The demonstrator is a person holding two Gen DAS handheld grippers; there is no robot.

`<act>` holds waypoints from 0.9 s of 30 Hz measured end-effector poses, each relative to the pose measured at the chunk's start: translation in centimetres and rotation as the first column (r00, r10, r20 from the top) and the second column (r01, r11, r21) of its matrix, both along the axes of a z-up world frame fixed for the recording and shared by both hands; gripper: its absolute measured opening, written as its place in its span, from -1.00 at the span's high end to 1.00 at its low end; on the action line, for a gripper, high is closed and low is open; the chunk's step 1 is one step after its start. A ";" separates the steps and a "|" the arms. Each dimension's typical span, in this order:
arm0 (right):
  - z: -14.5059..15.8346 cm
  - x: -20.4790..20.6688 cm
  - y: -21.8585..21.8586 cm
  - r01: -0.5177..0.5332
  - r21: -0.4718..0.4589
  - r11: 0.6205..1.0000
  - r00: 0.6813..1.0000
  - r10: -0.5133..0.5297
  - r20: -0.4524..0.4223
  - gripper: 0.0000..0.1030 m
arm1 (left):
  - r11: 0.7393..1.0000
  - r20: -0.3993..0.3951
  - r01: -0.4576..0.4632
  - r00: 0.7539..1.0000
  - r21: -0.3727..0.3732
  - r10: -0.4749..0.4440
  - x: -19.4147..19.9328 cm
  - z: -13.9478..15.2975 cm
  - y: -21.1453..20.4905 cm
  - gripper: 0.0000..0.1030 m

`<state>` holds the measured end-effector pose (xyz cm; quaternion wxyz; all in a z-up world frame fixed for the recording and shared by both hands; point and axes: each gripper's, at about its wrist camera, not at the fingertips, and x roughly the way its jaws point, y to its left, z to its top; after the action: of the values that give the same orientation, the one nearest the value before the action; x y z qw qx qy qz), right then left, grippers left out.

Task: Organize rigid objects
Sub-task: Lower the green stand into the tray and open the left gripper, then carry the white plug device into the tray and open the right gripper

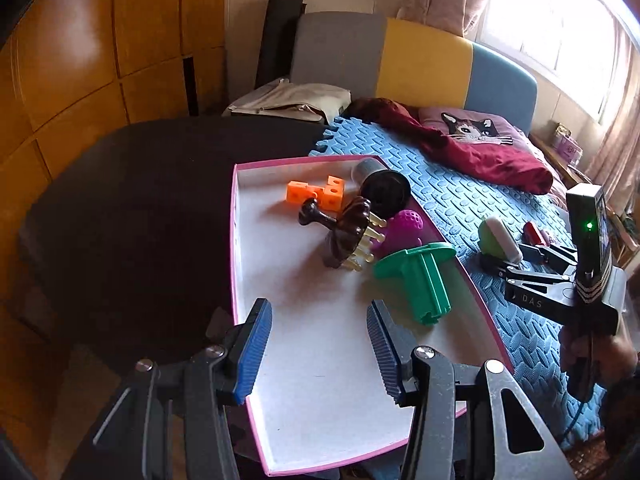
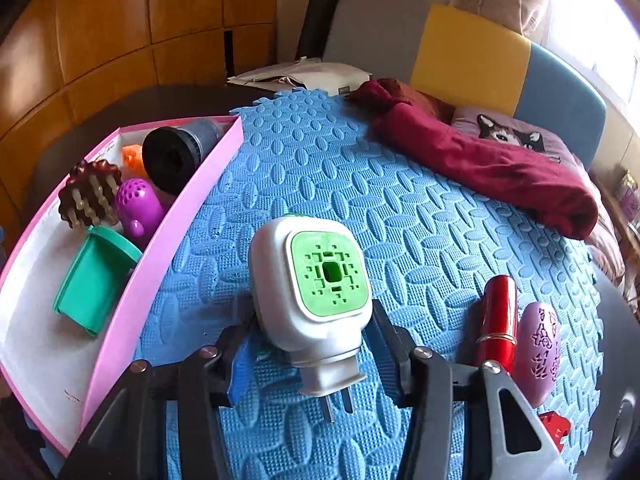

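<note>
The right tool (image 2: 310, 354) has its blue pads on either side of a white plug-in device with a green square face (image 2: 310, 280), whose two metal prongs point back toward the camera. The pads appear to press its lower sides, though the left contact is partly hidden, so the grasp reads as clenched on the device. It sits over a blue foam mat (image 2: 400, 208). Just right of this tool lie a red lipstick tube (image 2: 498, 316) and, touching it, a mauve oval case with floral cutouts (image 2: 540, 352). Left of the tool is the pink-edged box (image 2: 160, 248).

The left tool (image 1: 320, 340) hangs released, its blue ridged pads apart with nothing between them, above the near end of the box's white floor (image 1: 304, 380). Beyond it in the box, a green plastic flanged piece (image 1: 416, 276) lies nearest, then a brown scalp-massage brush with pale prongs (image 1: 352, 232) and a purple perforated ball-shaped thing (image 1: 404, 228). Farther on are orange linked cubes (image 1: 316, 192) and a black-and-grey cylindrical part (image 1: 380, 188) against the far right wall. To the right of the left tool, a hand (image 1: 592, 356) holds the other handle over the mat. A dark red cloth (image 1: 480, 152) lies at the mat's far edge.
</note>
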<state>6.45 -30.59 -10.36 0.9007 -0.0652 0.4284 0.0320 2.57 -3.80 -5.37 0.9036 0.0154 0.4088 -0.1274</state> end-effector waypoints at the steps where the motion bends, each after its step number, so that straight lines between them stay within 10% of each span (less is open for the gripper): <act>1: 0.0 0.0 -0.1 0.002 0.007 1.000 1.000 -0.002 -0.001 0.01 | 1.000 0.001 -0.003 1.000 0.000 0.003 0.0 0.0 0.1 0.02; 27: 3.8 -3.4 1.8 0.007 0.106 0.994 0.999 -0.011 0.038 0.01 | 0.999 0.002 -0.017 1.000 -0.028 0.017 -0.1 -0.2 1.4 0.02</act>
<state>3.10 -28.76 -6.52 0.9111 -0.0158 0.4089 0.0493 2.50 -2.39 -5.55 0.9052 -0.0005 0.4060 -0.1256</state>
